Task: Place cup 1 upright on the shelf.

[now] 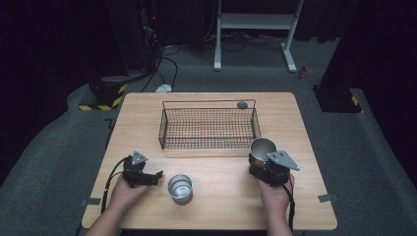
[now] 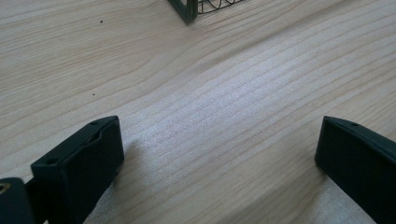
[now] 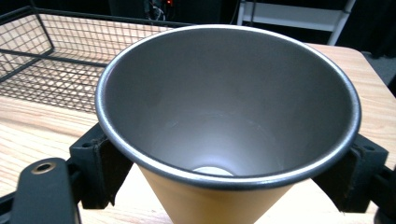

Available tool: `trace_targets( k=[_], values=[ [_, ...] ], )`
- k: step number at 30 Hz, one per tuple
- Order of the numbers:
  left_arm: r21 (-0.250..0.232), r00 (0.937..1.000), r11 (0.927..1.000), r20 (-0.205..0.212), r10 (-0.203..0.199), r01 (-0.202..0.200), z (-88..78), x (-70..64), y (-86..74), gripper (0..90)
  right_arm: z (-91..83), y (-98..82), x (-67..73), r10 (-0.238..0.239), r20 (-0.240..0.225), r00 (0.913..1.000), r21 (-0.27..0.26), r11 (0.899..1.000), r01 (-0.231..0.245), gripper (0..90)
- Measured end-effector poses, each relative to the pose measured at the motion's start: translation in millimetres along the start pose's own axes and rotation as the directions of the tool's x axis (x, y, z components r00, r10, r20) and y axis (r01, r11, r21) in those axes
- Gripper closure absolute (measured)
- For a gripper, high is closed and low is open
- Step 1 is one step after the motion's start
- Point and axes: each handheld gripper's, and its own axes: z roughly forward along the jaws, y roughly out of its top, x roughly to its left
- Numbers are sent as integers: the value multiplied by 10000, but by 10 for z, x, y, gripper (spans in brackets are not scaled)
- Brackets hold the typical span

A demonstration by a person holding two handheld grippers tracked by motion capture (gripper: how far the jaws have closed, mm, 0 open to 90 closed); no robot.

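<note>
- Right gripper (image 1: pixel 262 158): jaws closed on a metal cup (image 3: pixel 229 116), one jaw at each side just below the rim; cup upright, mouth open to the camera, tan outer wall visible between the fingers (image 3: pixel 100 165).
- In the high view, same cup (image 1: pixel 262 148) held at the near right corner of the wire basket (image 1: pixel 209 129), just in front of its front edge.
- Left gripper (image 1: pixel 156 177): jaws spread wide, nothing between them; bare wood of the table (image 2: pixel 210 116) in the gap.
- Left fingers (image 2: pixel 81 168): low over the tabletop; contact with the wood cannot be told.
- Second metal cup (image 1: pixel 180 188): upright on the table, just beyond the left fingertips toward the right gripper, clear of both jaws.
- Basket corner (image 2: pixel 187 9): ahead of the left fingers, well apart.
- Small round grey object (image 1: pixel 242 104): at the far right corner of the basket, beyond the right fingers; inside or outside the rim cannot be told.
</note>
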Motion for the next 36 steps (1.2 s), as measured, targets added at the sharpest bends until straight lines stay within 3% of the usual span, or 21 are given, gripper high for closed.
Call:
trace_targets(
  k=[22, 31, 36],
  values=[
    [-38, 10000, 10000, -19, -26, 26, 0, -3, -3, 20, 108, 139, 330, -441, -776, 9960, -322, 9986, 417, 151],
    [-19, 10000, 10000, 39, -37, 37, 2, -2, 1, 20, 152, 159, 355, -500, -887, 9948, -354, 9983, 470, 151],
    [-30, 10000, 10000, 54, -33, 33, 6, -1, 4, 20, 153, 229, 338, -363, -925, 9950, -648, 9974, 304, 151]
  ],
)
